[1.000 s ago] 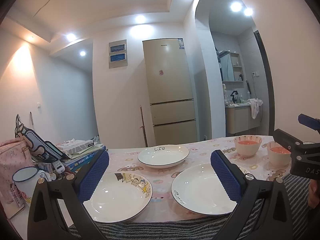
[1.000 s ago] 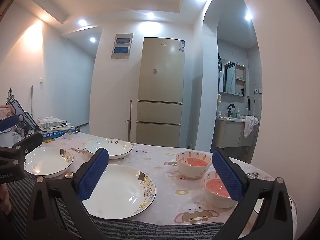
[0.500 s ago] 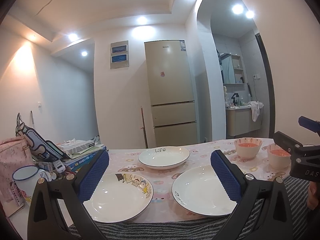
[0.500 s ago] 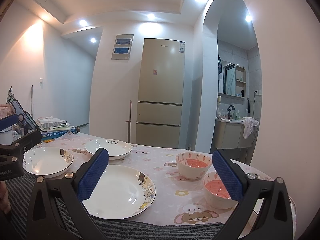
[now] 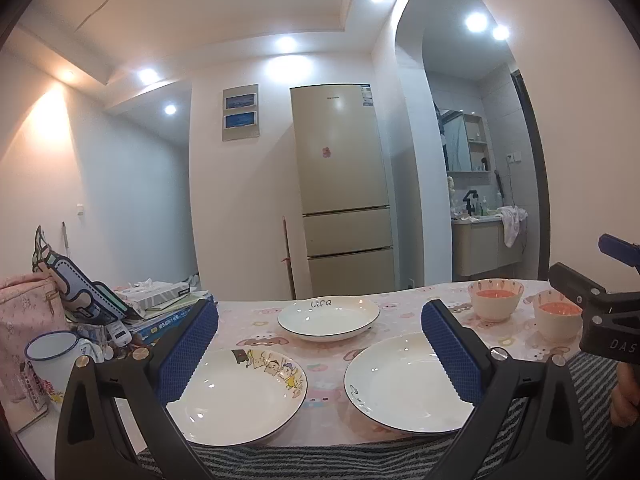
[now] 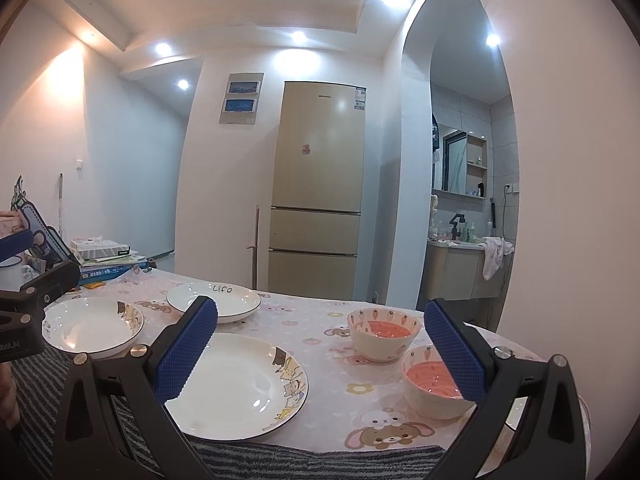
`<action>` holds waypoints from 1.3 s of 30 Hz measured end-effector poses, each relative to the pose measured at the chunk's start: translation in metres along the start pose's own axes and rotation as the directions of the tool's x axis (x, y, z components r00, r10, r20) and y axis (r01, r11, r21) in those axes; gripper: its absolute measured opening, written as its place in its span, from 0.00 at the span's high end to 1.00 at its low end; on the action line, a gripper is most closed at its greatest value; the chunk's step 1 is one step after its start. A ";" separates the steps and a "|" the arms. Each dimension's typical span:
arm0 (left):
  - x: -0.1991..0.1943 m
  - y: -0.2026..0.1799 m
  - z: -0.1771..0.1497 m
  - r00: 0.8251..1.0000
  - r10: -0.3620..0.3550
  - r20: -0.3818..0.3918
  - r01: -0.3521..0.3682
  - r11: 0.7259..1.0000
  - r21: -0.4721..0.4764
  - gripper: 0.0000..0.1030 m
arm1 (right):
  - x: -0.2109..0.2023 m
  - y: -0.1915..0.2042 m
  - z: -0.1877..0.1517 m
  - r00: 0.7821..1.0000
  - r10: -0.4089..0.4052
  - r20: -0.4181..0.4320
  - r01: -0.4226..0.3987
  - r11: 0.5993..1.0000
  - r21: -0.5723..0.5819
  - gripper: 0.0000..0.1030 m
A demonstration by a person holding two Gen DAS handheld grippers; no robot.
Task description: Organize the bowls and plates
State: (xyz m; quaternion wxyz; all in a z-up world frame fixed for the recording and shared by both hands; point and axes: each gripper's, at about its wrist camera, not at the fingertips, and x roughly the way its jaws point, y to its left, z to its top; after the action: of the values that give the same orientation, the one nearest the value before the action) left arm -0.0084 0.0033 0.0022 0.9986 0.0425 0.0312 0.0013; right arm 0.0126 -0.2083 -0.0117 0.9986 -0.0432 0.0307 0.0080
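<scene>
Only the left wrist view shows the enamel mug point(image 5: 51, 354) and pink bag point(image 5: 28, 312) off to the outer side of the left tongs point(image 5: 320, 354); only the right wrist view shows the bear print on the counter point(image 6: 384, 434). Both the left tongs and the right tongs point(image 6: 320, 354) are released, spread wide and grasping nothing, hovering at the counter's near edge. A cartoon plate point(image 5: 236, 396) lies flat just ahead of the left tongs, its picture on the far rim. The "Life" plate point(image 5: 328, 317) sits farther ahead, lettering at its far rim. Two pink bowls point(image 6: 383, 333) point(image 6: 434, 384) stand upright ahead of the right tongs.
</scene>
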 end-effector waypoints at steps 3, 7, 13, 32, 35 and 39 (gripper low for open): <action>-0.001 0.003 -0.001 1.000 -0.003 0.004 0.003 1.000 -0.016 0.00 | 0.001 0.000 -0.001 1.000 -0.012 0.001 0.012 1.000 -0.005 0.00; -0.004 0.008 -0.001 1.000 -0.010 0.018 0.011 0.999 -0.041 0.00 | -0.001 0.001 -0.002 1.000 -0.011 0.013 0.011 1.000 -0.008 0.00; -0.011 0.017 -0.001 0.999 -0.013 0.052 0.017 0.997 -0.080 0.00 | -0.004 0.005 -0.002 1.000 -0.013 0.025 0.014 1.000 -0.021 0.00; -0.011 0.016 0.005 0.999 -0.030 0.045 0.033 0.997 -0.072 0.00 | -0.010 0.002 -0.001 0.999 -0.018 0.048 0.018 1.000 -0.011 0.00; -0.011 0.014 0.005 0.999 -0.024 0.043 0.027 0.997 -0.069 0.00 | -0.011 0.002 -0.001 0.998 -0.020 0.051 0.020 1.000 -0.010 0.00; -0.007 0.017 0.004 0.997 -0.071 0.020 0.072 0.994 -0.078 0.00 | -0.010 0.002 -0.001 0.999 -0.021 0.050 0.021 1.000 -0.007 0.00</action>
State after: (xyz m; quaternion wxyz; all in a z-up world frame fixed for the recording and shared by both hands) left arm -0.0149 0.0195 0.0078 0.9991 0.0020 0.0239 -0.0336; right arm 0.0022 -0.2061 -0.0123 0.9989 -0.0471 0.0051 -0.0013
